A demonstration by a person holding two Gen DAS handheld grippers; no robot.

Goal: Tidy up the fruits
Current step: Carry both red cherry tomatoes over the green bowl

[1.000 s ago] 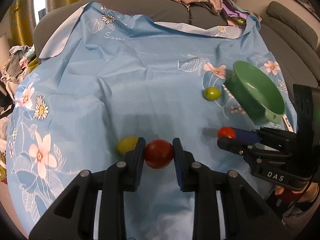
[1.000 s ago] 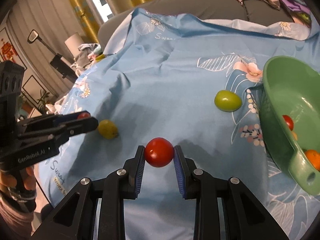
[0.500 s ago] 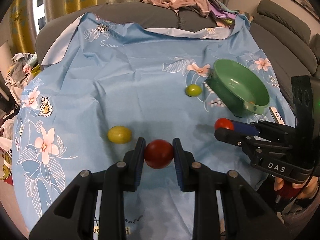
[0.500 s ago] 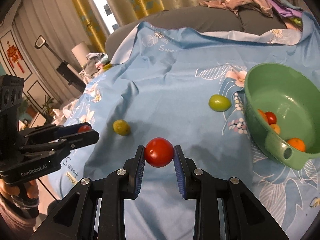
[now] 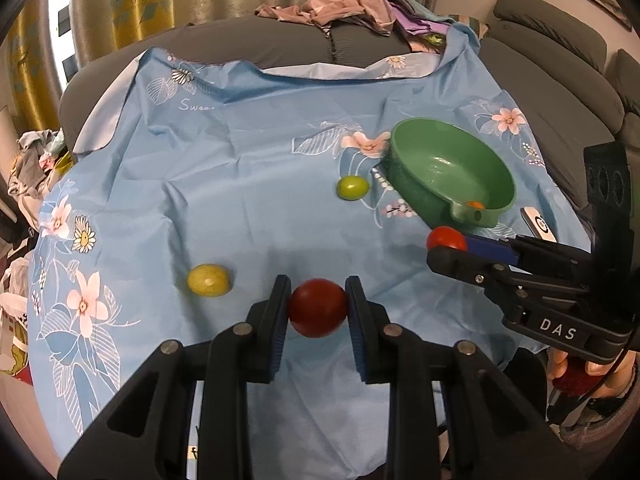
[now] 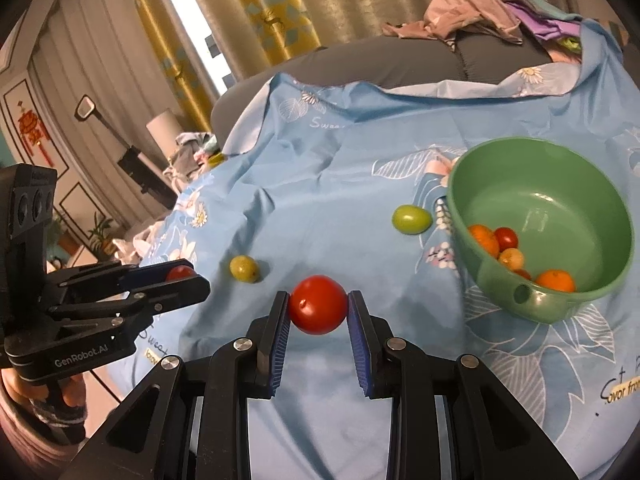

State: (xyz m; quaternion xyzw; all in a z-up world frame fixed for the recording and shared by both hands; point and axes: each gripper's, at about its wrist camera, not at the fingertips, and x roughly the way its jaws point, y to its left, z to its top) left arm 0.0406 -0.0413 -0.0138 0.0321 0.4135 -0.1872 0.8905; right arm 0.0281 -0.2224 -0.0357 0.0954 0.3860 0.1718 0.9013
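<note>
Two handheld grippers each carry a tomato above a sofa draped in a light blue floral cloth. The left gripper has its fingers closed on a dark red tomato, round and smooth, held clear of the fabric. The right gripper is clamped the same way on a brighter red tomato that shows a small stem scar on its skin.

From left to right on the cloth lie a yellow-green fruit just beyond the left gripper's tips, a shinier green fruit farther back, and just beside that a green bowl with a short pierced handle.

The left wrist view looks across the bowl's near wall and catches only a sliver of orange inside; it also shows the right gripper from the side, tomato at its tip, with a small white card on the cloth behind it. The right wrist view looks down into the bowl and reveals oranges, small red tomatoes and a pale fruit already in it. It alone shows the room to the left: gold curtains, a red wall ornament and a heap of laundry.

More clothes are piled on the sofa back. In each view the other gripper's black frame hides the person's hand and the near edge of the cloth.
</note>
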